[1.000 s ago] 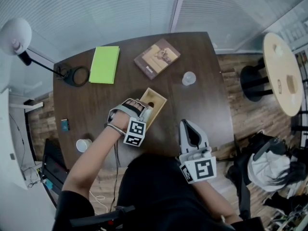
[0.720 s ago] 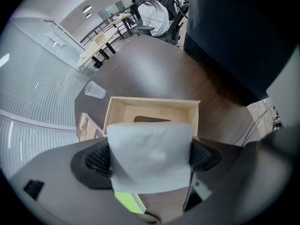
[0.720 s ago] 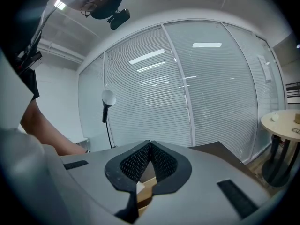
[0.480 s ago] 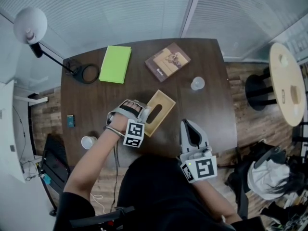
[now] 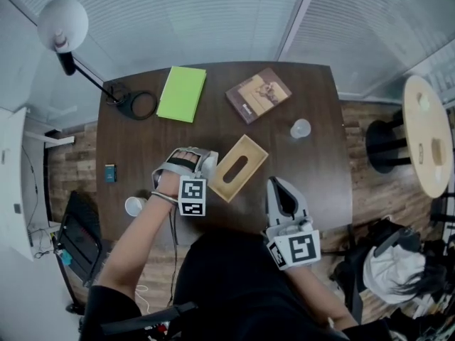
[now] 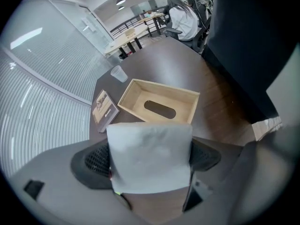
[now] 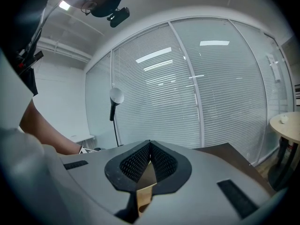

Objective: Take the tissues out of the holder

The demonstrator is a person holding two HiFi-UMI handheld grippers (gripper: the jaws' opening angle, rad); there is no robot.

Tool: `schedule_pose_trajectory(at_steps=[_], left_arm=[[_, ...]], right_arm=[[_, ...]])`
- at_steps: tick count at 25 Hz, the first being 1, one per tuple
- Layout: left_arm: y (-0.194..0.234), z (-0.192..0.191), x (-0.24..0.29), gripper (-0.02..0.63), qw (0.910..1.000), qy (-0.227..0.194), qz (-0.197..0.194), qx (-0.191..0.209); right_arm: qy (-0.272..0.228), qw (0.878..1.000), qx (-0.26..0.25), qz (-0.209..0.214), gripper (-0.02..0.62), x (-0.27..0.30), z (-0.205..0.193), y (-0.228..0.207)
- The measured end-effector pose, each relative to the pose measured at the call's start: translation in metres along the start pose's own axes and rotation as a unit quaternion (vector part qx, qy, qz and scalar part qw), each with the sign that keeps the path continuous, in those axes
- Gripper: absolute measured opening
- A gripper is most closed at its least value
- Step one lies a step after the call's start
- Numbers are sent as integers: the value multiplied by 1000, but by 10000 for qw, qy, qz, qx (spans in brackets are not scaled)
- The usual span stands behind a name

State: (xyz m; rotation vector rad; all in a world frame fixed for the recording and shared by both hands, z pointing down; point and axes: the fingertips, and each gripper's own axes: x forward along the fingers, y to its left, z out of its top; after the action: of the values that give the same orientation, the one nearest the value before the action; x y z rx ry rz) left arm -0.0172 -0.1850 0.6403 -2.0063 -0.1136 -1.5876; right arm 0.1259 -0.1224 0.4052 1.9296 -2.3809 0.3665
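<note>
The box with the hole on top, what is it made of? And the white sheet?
The box looks like pale, unpainted wood, maybe bamboo: tan, matte, flat walls. The tissue looks like thin white paper, soft and faintly wrinkled.

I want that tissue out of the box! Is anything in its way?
Nothing visible is. The tissue is already clear of the wooden holder, pinched in the jaws of the left gripper just beside it.
</note>
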Motion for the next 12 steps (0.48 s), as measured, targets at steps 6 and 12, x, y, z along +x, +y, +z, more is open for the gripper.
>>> schedule_pose_trajectory(at_steps=[6,12], left_arm=[[-13,-16,-13,472,9982,-132,167,-563],[-16,-24,-25,472,9914,-177,287,-1263]], right_arm=[[49,9999,-36,138,11,6,-3,12],[99,9992,-103,373,11,15,-4,29]])
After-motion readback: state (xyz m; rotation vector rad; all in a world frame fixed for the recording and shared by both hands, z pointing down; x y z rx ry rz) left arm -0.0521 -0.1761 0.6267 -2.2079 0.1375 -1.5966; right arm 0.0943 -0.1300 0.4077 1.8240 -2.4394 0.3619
